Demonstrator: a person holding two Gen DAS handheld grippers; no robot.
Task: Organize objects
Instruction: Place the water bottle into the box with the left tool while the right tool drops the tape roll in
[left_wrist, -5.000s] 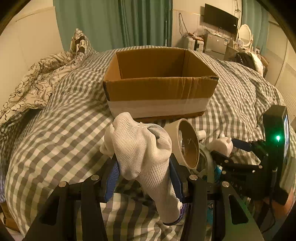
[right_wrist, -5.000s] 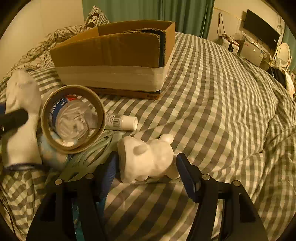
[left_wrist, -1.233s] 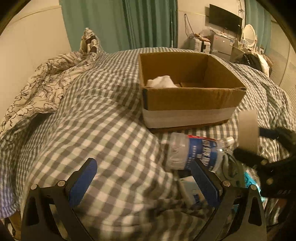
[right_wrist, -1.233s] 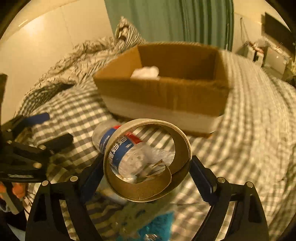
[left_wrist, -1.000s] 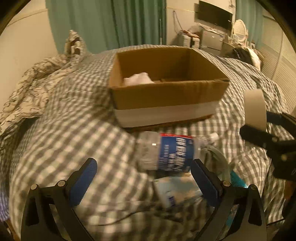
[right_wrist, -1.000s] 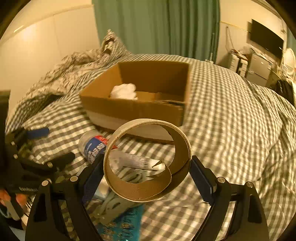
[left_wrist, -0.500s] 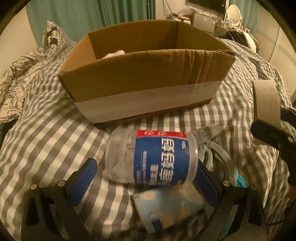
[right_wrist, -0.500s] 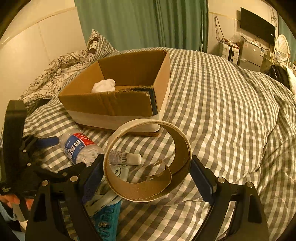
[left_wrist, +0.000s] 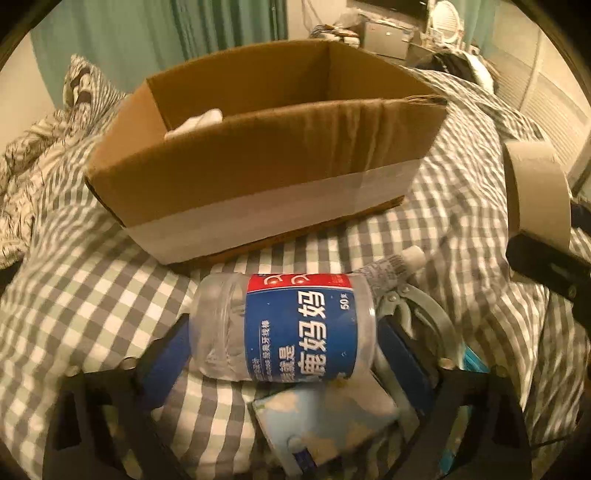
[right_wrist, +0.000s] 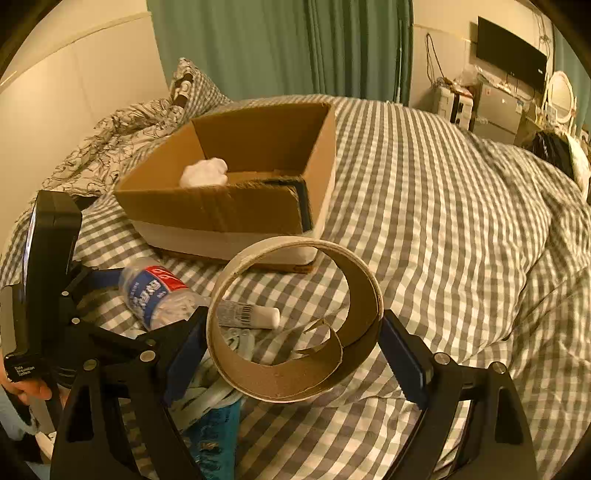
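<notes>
A clear plastic bottle (left_wrist: 291, 328) with a blue and red label lies on the checked bed cover, between the blue pads of my left gripper (left_wrist: 282, 347), which has closed onto its ends. My right gripper (right_wrist: 291, 350) is shut on a brown tape roll (right_wrist: 295, 321) and holds it above the bed; the roll also shows in the left wrist view (left_wrist: 535, 192). An open cardboard box (left_wrist: 258, 173) stands behind, with a white glove (right_wrist: 205, 172) inside. The bottle also shows in the right wrist view (right_wrist: 155, 291).
A small white tube (right_wrist: 251, 314) lies by the bottle. A pale blue packet (left_wrist: 325, 417), grey-green scissors (left_wrist: 417, 314) and a teal item (right_wrist: 214, 439) lie near the grippers. A patterned duvet (right_wrist: 110, 136) is bunched at the left. Furniture and a TV (right_wrist: 509, 44) stand behind.
My left gripper has moved in on the bottle and its pads have closed from wide apart onto the bottle's ends. My right gripper has drawn back a little with the tape roll.
</notes>
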